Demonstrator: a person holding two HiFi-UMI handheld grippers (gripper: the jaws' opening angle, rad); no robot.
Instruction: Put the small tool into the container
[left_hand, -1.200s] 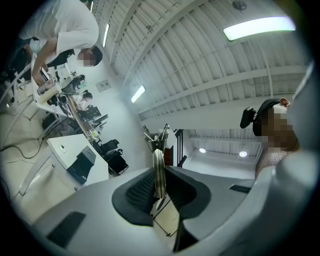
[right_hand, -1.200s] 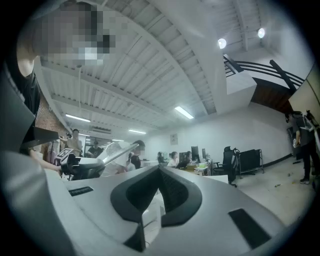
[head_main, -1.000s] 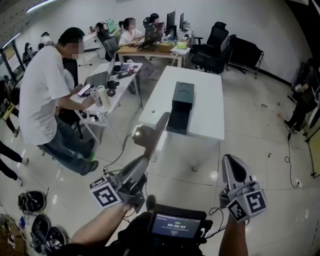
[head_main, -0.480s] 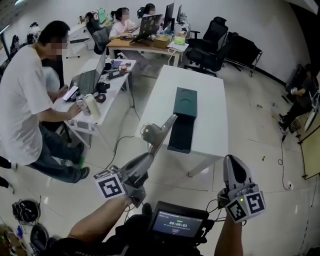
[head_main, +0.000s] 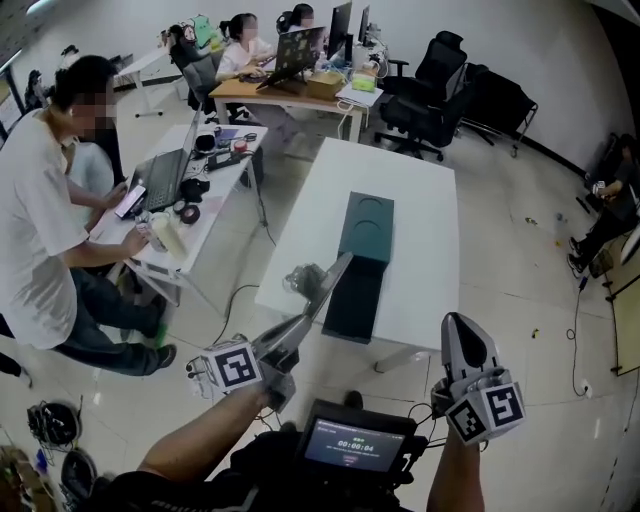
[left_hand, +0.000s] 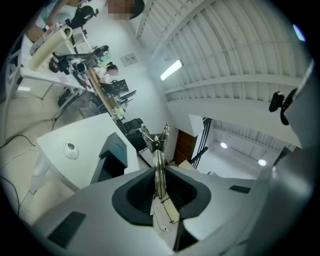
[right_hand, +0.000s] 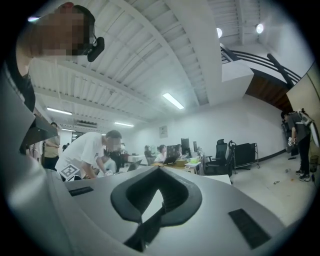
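Tool (left_hand: 156, 142) between fingers (left_hand: 131, 192) of left gripper (left_hand: 158, 174), dark container (head_main: 362, 240) on table (head_main: 430, 200)

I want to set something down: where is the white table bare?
The white table is bare right of the dark box, and beyond it toward the black chairs. The desk with the laptop, at left, is crowded.
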